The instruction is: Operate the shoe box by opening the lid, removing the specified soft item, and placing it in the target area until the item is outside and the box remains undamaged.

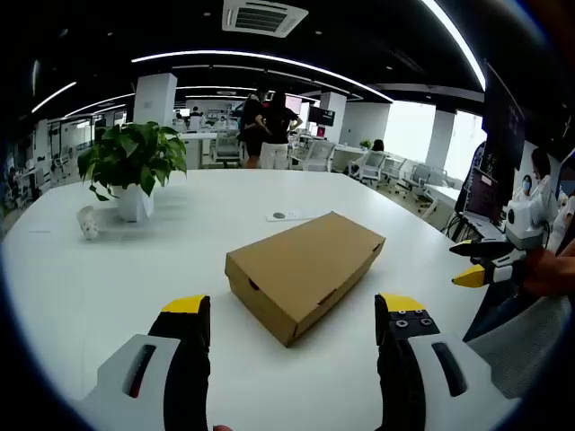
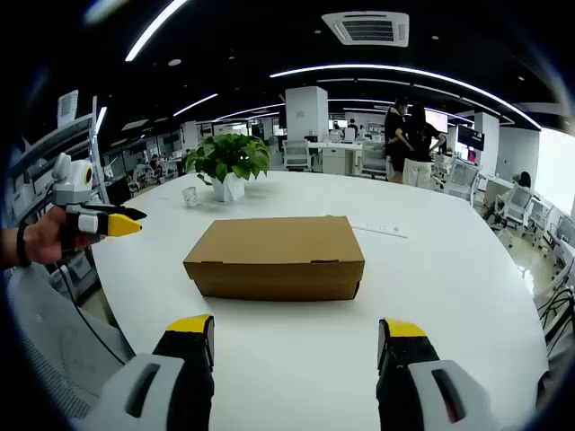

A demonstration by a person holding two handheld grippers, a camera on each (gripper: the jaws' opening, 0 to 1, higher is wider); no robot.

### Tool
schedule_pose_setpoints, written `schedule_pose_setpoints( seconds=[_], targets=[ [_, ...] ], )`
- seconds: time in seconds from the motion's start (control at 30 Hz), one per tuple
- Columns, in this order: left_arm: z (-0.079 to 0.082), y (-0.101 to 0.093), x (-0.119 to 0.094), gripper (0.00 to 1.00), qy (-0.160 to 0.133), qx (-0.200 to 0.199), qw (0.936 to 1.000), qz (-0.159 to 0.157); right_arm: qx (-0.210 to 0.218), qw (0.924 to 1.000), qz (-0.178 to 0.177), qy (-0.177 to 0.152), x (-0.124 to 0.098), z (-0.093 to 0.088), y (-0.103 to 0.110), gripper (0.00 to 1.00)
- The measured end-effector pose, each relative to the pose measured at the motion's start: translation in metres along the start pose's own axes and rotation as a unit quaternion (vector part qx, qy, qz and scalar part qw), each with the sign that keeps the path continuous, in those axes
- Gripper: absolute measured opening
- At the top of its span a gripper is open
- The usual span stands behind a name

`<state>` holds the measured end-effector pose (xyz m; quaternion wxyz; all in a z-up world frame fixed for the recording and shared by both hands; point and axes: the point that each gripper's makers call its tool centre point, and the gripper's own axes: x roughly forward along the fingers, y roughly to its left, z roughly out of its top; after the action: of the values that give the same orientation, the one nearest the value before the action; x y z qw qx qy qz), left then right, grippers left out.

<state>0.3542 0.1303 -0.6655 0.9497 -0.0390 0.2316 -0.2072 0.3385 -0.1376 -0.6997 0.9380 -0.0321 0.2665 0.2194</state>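
Ahead of the left gripper [image 1: 295, 316], just beyond its spread, empty jaws, one brown cardboard shoe box [image 1: 305, 269] lies on the white table [image 1: 108, 269] with its lid closed, turned at an angle to the jaws. Past the box sits a flat white remote-like object [image 1: 289, 215], and further off to the left stand one potted plant [image 1: 133, 166] in a white pot and one small white figure [image 1: 87, 222] beside it. Nothing stands between these jaws and the box.

In the right gripper view, the right gripper [image 2: 295, 334] is likewise released, jaws wide and holding nothing, with the box [image 2: 277, 256] straight ahead, its long side facing the jaws across bare tabletop. The left gripper [image 2: 126, 223] shows at the far left, off the table edge, held in a hand [image 2: 40, 241]; its yellow tips look close together. Two people [image 2: 409, 144] stand in the office beyond the table.
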Motion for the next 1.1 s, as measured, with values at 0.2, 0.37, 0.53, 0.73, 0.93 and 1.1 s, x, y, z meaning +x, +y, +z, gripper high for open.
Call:
schedule_pose_setpoints(
  seconds=[0.2,0.37,0.53,0.73,0.93,1.1],
  targets=[
    [-0.0002,-0.0005,0.0004,0.77,0.001,0.001,1.0000,-0.001,0.001,1.0000,0.001,0.001,0.0002,-0.0003,0.0001,0.73],
    [-0.0003,-0.0002,0.0005,0.77,0.001,0.000,1.0000,-0.001,0.000,1.0000,0.001,0.000,0.0001,-0.0001,0.0002,0.73],
    [-0.0007,-0.0002,0.0007,0.77,0.001,0.000,1.0000,-0.002,0.000,1.0000,0.002,0.001,0.0002,-0.0001,0.0010,0.73],
    [-0.0011,0.0002,0.0010,0.76,0.002,-0.001,1.0000,-0.002,0.000,1.0000,0.002,0.001,0.0001,-0.0004,0.0012,0.73],
    [-0.0016,-0.0006,0.0010,0.76,0.003,-0.001,1.0000,-0.003,-0.001,1.0000,0.002,0.002,0.0003,-0.0009,0.0010,0.73],
    [-0.0026,-0.0008,0.0013,0.76,0.004,-0.001,1.0000,-0.004,-0.001,1.0000,0.002,0.003,-0.0002,-0.0013,0.0018,0.73]
  ],
)
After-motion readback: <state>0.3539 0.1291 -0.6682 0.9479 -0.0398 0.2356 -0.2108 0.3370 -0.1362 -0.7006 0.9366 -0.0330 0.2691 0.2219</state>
